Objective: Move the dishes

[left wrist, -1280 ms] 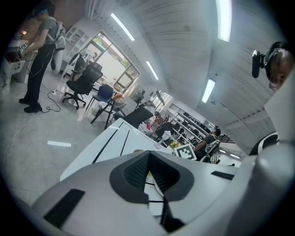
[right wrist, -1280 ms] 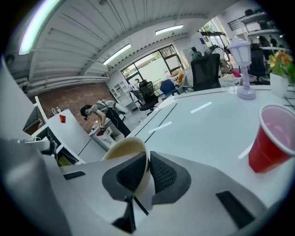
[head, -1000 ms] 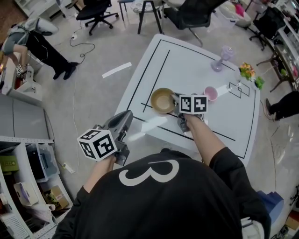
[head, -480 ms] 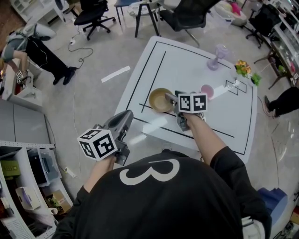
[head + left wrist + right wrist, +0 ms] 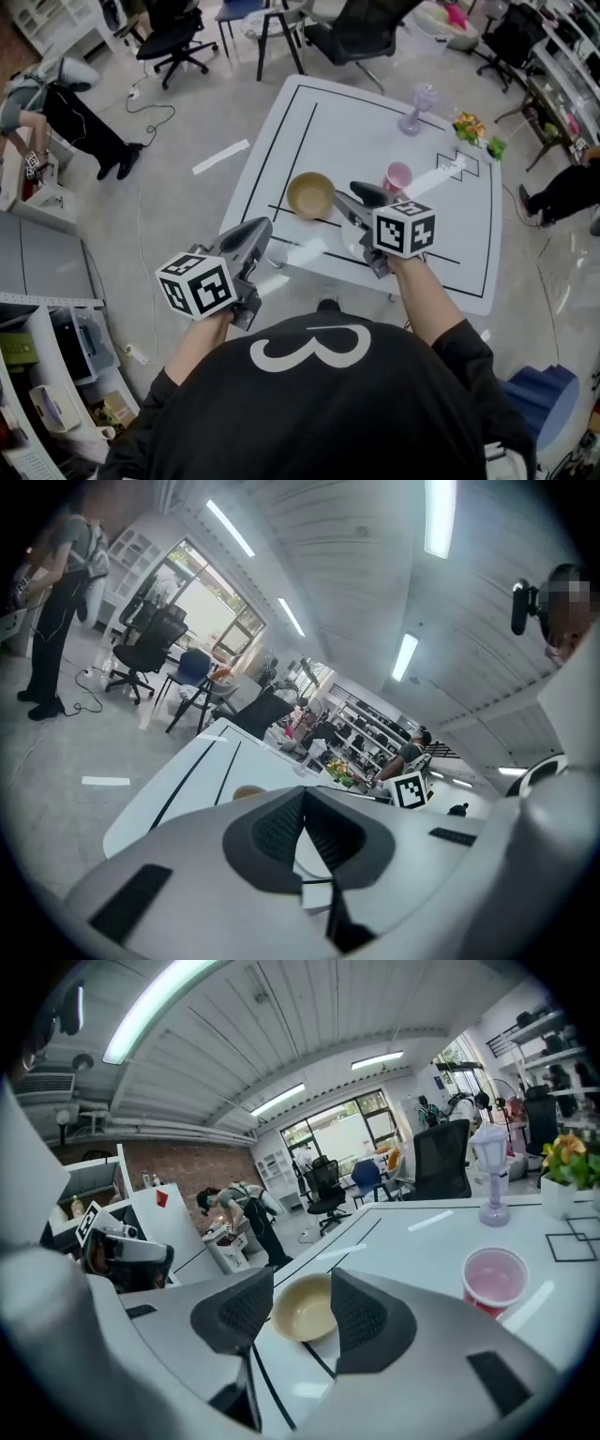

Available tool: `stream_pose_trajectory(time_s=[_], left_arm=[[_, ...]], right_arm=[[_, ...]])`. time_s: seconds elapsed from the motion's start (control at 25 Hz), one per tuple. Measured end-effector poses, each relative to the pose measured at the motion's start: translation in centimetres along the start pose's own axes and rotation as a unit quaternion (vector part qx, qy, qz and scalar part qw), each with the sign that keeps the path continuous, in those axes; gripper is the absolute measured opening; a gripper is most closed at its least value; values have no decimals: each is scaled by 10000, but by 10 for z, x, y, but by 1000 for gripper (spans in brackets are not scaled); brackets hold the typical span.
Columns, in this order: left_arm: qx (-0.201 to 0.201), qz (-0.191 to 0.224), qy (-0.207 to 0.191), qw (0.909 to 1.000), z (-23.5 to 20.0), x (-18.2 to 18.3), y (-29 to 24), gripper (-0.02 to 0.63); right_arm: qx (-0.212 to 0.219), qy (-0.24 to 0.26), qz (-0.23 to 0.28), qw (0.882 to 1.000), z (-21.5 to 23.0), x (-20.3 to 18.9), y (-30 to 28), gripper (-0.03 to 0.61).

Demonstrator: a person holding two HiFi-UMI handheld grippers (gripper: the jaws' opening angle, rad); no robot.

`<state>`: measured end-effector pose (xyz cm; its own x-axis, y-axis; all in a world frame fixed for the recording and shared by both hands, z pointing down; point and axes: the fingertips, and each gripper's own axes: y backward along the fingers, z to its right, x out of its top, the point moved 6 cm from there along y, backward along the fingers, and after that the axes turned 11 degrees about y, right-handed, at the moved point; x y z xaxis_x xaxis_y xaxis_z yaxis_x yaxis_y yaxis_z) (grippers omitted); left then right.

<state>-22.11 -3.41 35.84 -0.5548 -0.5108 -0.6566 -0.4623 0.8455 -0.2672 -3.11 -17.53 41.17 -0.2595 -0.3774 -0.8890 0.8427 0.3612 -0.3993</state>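
Nearest, the left gripper (image 5: 257, 232) hangs off the tabletop's (image 5: 375, 122) near edge, jaws together and empty, forearm bent in. The right gripper (image 5: 350, 197) points slightly down over the tabletop. Its jaws have just been opening and stand apart with nothing between them. Just beyond, the tan bowl (image 5: 310, 195) sits on a black line. It is probably light, rigid and smooth, best pinched across its rim. A pink cup (image 5: 397, 175) stands beyond.

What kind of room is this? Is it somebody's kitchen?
Probably not a kitchen. It looks like an office or lab workroom. There is a rolling office chair on the grey floor, storage shelves full of boxes, and a white table marked with black lines.
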Motion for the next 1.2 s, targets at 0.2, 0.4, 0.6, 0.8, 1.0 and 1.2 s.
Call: stream_pose_trajectory(time_s=[0.2, 0.4, 0.6, 0.8, 1.0, 1.2], left_arm=[[-386, -35, -148, 9991, 26, 0, -5, 2], [-734, -109, -399, 9964, 54, -4, -11, 2], [-1094, -197, -578, 9921, 77, -10, -11, 2], [-1304, -235, -750, 9883, 90, -16, -9, 2], [-1414, -350, -905, 9852, 98, -27, -10, 2], [-1521, -455, -941, 9828, 103, -34, -14, 2]], right_arm=[[278, -59, 545, 9981, -28, 11, 50, 142], [331, -7, 1087, 9935, -48, 24, 91, 28], [428, -65, 1520, 9874, -63, 28, 115, 9], [435, -135, 1654, 9852, -73, 21, 131, 9], [83, 59, 1661, 9861, -77, 9, 147, 9], [-49, 75, 1646, 9863, -78, 3, 156, 9]])
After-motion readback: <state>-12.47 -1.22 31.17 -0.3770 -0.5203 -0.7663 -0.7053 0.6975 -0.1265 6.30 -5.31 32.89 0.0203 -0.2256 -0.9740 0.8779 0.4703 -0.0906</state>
